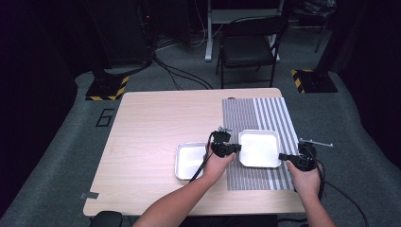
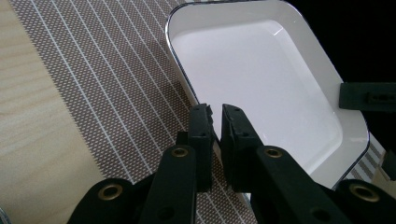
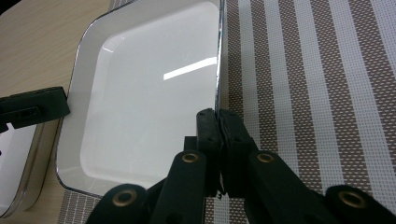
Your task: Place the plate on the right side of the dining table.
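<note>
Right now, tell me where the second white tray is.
In the high view, the second white tray lies on bare wood, left of the striped mat, beside the gripped tray.

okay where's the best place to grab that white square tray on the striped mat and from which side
Grip the white tray by its thin raised rim, at the middle of its left and right edges, coming in level from each side. The floor is flat and wide, so only the upright lip fits between jaws. Both tongs sit this way now: left tongs and right tongs each pinch opposite rims, above the striped mat.
</note>
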